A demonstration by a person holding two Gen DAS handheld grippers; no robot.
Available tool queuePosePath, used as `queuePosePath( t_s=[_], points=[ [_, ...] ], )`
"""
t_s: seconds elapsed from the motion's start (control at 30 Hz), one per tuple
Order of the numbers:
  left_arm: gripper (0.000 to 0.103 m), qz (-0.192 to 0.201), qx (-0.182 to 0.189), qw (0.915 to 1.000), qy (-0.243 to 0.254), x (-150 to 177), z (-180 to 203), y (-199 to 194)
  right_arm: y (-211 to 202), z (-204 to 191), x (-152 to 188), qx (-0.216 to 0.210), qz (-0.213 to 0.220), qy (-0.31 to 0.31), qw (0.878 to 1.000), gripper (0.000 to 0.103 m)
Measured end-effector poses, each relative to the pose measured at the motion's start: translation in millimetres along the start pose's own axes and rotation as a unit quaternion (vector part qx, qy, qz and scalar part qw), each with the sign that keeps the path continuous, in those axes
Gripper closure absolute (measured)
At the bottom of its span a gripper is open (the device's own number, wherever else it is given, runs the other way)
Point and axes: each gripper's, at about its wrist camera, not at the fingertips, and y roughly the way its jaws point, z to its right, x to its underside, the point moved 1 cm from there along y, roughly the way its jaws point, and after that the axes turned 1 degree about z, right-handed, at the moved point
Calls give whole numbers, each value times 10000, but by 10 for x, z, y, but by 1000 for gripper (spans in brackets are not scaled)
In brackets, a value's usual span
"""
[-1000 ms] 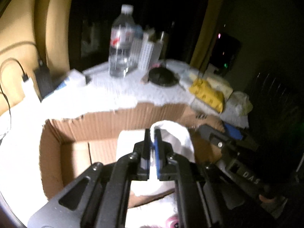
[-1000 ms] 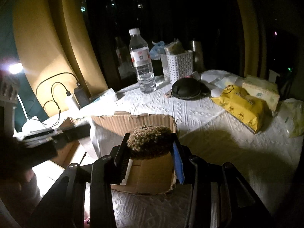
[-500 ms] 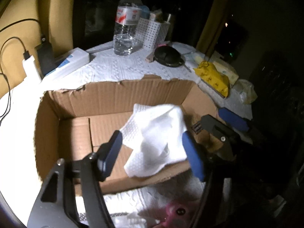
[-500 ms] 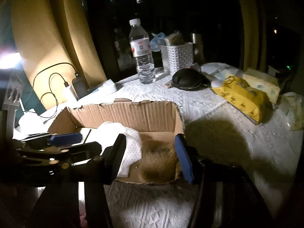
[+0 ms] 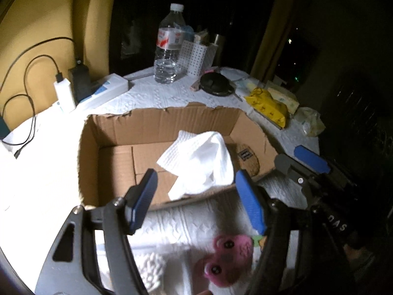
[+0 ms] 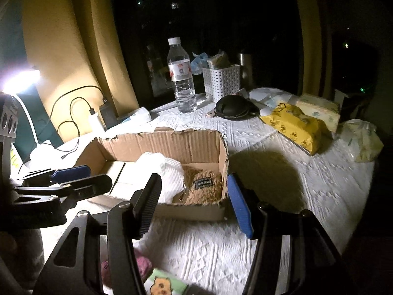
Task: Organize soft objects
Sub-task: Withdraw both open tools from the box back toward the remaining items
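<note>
Both grippers, left gripper (image 5: pixel 196 198) and right gripper (image 6: pixel 194 205), have let go and backed off, fingers wide open and empty: white cloth (image 5: pixel 200 164) and brown plush (image 6: pixel 201 188) now in cardboard box (image 5: pixel 172 120), pink toy (image 5: pixel 227 261) and maybe others left on surface (image 6: pixel 282 172).

water bottle (image 6: pixel 181 78) upright | white basket (image 6: pixel 222 81) beside it | black pouch (image 6: pixel 233 107) | yellow packet (image 6: pixel 298 127) (tissue pack (image 6: pixel 319 110) behind)
</note>
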Motion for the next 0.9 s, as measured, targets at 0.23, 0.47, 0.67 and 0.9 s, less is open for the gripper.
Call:
queuePosePath(
  t_s=[0.23,0.47,0.67,0.9],
  points=[
    [34,126,26,9999,38,152,12,-251,-249,-102,137,62,14,-13,10000,39],
    [34,162,84,9998,73,323,52,-437,-455,-195,290,85,12,-14,10000,38],
    [34,216,119,9997,87,485,60,-591,-632,-272,417,111,23,-40,9999,38],
    [34,205,153,9995,163,684,92,-689,-756,-323,606,164,-27,-43,9999,38]
  ],
)
